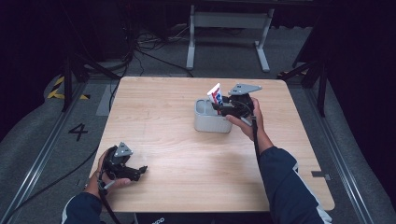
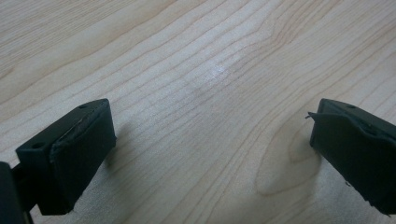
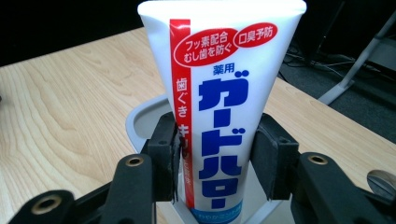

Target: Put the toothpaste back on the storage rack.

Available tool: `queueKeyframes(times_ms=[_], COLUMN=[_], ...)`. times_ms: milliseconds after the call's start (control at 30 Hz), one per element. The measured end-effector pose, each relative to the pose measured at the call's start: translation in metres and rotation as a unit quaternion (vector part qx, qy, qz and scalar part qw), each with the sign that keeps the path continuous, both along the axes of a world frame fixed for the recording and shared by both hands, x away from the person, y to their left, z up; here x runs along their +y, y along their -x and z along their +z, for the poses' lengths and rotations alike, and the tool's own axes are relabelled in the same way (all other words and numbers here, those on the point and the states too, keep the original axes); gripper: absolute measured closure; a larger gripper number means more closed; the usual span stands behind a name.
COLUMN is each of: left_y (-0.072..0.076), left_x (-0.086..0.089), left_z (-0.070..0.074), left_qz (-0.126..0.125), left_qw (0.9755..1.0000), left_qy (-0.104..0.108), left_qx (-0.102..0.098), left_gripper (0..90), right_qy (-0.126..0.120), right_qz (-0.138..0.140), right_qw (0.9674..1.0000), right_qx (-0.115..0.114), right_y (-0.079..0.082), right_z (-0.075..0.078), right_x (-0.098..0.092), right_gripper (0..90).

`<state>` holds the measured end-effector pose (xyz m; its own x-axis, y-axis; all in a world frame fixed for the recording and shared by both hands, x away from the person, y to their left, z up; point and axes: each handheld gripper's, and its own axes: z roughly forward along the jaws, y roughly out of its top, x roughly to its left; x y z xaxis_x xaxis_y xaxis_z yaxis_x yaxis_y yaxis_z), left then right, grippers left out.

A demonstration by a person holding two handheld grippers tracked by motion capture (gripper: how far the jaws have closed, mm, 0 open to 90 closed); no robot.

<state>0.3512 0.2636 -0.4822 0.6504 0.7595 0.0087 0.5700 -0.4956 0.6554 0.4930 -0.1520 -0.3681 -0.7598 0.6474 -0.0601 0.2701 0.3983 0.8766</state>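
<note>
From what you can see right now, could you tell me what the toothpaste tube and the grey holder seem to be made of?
Toothpaste tube: probably soft plastic, glossy white with printed lettering and a flat crimped end. Grey holder: likely moulded plastic, matt, with rounded corners.

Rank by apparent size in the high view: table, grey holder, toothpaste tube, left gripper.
1. table
2. grey holder
3. left gripper, roughly like the holder, and nearer the camera, so that pair is unsure
4. toothpaste tube, partly hidden in the holder and the right gripper

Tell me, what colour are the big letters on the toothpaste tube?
Blue, on the white toothpaste tube; best seen in the right gripper view.
</note>
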Motion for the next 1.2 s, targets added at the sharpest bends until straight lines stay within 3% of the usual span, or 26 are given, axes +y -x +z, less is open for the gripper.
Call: queueKeyframes(times_ms=[500, 1200], left_y=[0.0009, 0.0010], left_x=[0.0000, 0.0000], left_z=[-0.0004, -0.0004], left_qz=[0.001, 0.001], left_qw=[1.0000, 1.0000], left_qy=[0.003, 0.002], left_qx=[0.001, 0.001], left_gripper=[0.5, 0.5], right_qy=[0.039, 0.032], right_qz=[0.002, 0.003], right_qw=[0.9991, 0.9992], right_qx=[0.017, 0.025], right_y=[0.0041, 0.0087], right_z=[-0.0094, -0.0042], right_x=[-0.0063, -0.0097], right_gripper=[54.8, 52.7])
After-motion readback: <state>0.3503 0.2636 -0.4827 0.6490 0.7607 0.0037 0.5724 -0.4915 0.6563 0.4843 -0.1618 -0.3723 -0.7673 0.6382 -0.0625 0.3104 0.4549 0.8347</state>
